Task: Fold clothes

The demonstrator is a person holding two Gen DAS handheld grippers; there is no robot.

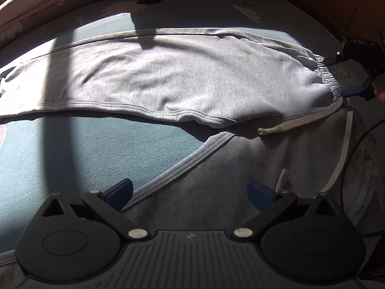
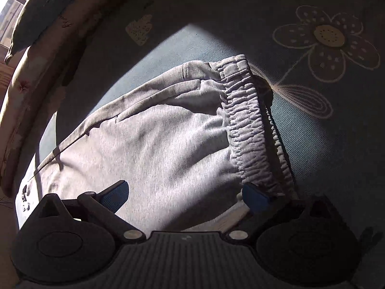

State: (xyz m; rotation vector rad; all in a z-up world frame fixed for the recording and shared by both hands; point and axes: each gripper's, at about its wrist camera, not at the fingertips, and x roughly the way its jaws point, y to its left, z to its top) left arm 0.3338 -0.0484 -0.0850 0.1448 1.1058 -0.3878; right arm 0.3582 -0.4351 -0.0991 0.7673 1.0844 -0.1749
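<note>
Lying spread across the teal sheet (image 1: 79,149), the grey pants (image 1: 168,82) take up most of what we see: one leg stretches flat and sunlit toward the left, the other runs down under our left gripper (image 1: 190,193), and the two part in a V where bare sheet shows. The waistband (image 2: 243,125) is gathered and ribbed, its top layer lifted a little off the one beneath, and a pale drawstring (image 1: 296,122) trails across the cloth near it. We have the left gripper hovering over the near leg, blue pads spread wide, holding nothing. Our right gripper (image 2: 185,196) is spread too, its right pad (image 2: 255,197) just at the waistband's near end; whether it touches, we cannot tell. Around us, a flower print (image 2: 327,38) marks the sheet, a pillow (image 2: 45,4) sits at the bed's edge, and a black cable (image 1: 349,168) curves over the cloth on the right.
</note>
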